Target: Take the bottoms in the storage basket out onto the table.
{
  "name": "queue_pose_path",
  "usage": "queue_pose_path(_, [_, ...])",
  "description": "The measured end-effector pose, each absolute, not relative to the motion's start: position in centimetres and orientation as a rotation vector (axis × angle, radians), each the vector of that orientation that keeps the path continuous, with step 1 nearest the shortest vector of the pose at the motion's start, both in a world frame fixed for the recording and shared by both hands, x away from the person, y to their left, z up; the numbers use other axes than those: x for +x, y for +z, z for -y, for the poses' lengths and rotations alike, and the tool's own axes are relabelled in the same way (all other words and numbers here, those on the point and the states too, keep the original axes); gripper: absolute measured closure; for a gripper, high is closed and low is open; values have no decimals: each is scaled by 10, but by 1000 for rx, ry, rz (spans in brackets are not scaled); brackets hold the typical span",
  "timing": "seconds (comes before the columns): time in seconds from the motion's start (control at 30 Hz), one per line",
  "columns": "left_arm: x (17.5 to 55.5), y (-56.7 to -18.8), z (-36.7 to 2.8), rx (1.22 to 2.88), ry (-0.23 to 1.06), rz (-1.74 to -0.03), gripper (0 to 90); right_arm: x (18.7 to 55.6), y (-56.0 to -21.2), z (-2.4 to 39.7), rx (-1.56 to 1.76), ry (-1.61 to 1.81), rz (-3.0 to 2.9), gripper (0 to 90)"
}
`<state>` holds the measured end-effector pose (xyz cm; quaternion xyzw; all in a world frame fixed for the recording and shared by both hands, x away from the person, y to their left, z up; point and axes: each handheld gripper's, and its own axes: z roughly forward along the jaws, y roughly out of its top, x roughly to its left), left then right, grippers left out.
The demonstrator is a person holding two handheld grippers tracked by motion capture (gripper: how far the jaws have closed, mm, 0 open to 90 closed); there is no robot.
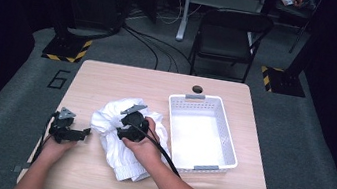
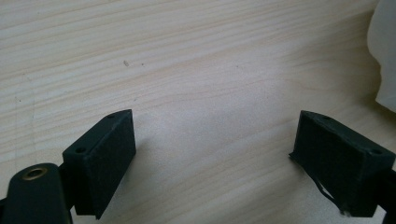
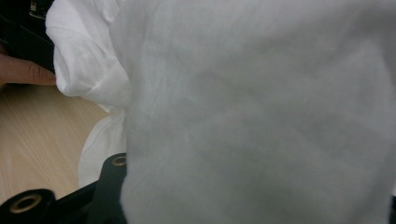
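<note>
Two grippers work: the left gripper (image 2: 215, 168) rests on the table (image 2: 196, 70), jaws spread; the right gripper (image 1: 127, 125) presses into the cloth (image 3: 261, 116), jaw state unclear.

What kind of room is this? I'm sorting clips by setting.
Probably a lab or recording studio: hazard-striped stand bases, cables on grey carpet, and a lone wooden table with a folding chair behind.

Even overhead light brightens the table (image 1: 94, 174) against a dark, dim room, with soft shadows under the jaws in the left gripper view and the white cloth (image 3: 261, 116) close, hazy and unfocused.
</note>
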<state>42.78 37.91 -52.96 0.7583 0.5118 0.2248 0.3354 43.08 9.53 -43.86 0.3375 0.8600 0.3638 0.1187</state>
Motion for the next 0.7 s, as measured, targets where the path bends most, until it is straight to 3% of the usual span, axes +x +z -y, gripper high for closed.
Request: queue_pose_path(0.7, [428, -530, -379, 1980, 587, -1334, 126, 430, -467, -101, 973, 1027, -2543, 377])
